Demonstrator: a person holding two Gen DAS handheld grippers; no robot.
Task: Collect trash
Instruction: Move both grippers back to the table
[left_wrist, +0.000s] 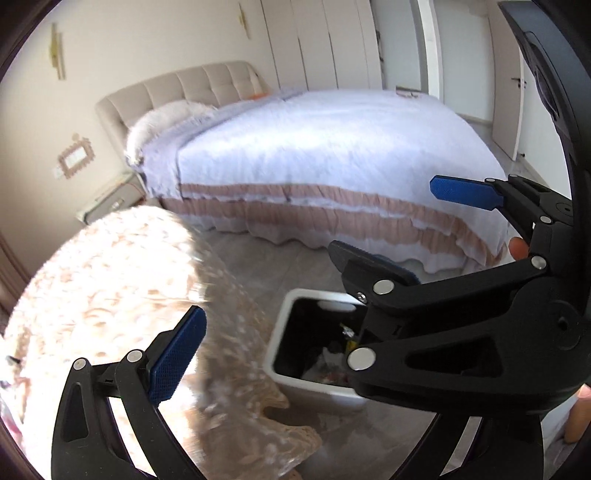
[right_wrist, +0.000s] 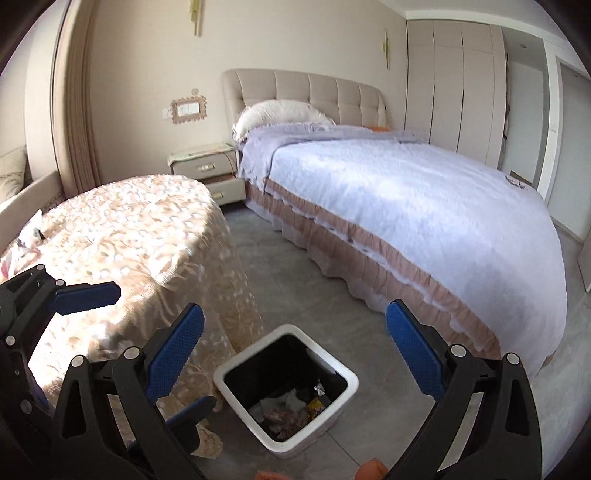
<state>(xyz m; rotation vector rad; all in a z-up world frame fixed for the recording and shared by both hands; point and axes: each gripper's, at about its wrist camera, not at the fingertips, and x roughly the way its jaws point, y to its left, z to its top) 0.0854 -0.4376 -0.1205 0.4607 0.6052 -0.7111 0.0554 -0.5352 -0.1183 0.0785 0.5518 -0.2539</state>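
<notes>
Right gripper (right_wrist: 295, 356) hangs over bin, blue fingers spread wide, nothing between them. Left gripper (right_wrist: 88, 293) beside it over table edge, fingers also apart, holding nothing.

White bin (right_wrist: 341, 400) sits on grey floor (right_wrist: 317, 288), just beside round table (right_wrist: 122, 236). Bin black inside. Trash (right_wrist: 291, 410) lies at bottom: crumpled paper, wrappers.

Table wears flowery cloth, hanging down near bin. More small bits (right_wrist: 26, 240) at far table edge, too blurry to name.

Behind: big bed (right_wrist: 406, 192), pale cover, pink frill. Nightstand (right_wrist: 207, 166) by wall.
</notes>
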